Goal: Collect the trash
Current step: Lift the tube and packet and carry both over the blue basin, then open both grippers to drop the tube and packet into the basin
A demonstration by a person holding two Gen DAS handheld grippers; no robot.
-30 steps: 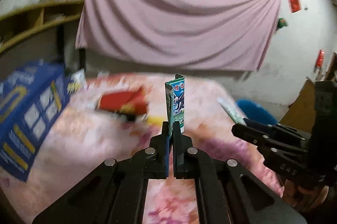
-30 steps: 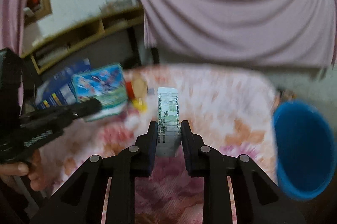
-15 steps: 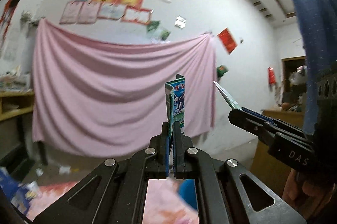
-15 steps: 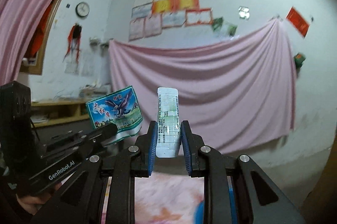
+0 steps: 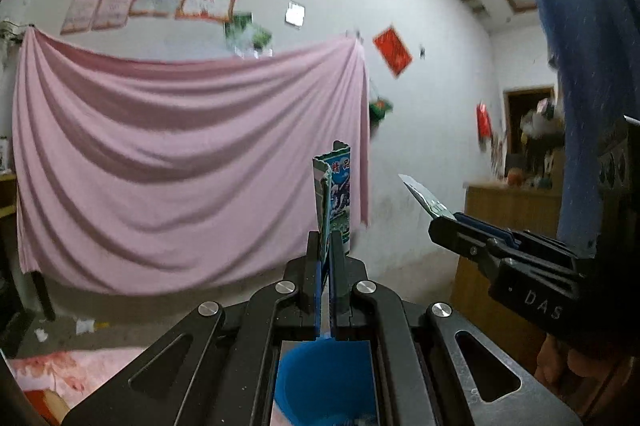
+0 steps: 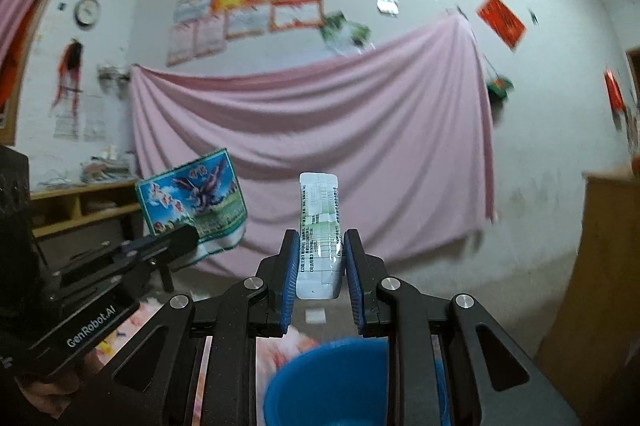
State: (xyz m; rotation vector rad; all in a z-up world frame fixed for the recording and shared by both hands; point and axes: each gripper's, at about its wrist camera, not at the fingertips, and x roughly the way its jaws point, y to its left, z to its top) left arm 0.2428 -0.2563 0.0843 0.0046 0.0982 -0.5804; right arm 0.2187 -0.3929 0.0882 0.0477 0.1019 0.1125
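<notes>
Both grippers have swung from table to wall view, blue bin (image 6: 328,378) now bottom centre. Left gripper (image 5: 329,246) clenches printed wrapper (image 5: 336,198); right gripper (image 6: 320,258) grips white packet (image 6: 319,234). Carrying step; next, probably tip down, release over bin.

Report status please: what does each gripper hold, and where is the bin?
Left gripper shut on bird wrapper. Right gripper shut on white sachet. Blue bin low in view under both grippers. Nothing between them and it.

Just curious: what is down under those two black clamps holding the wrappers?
A blue bucket sits below both; beside it, pink flowered cloth. The clamps' own arms cover most of the bucket, so its contents stay hidden.
</notes>
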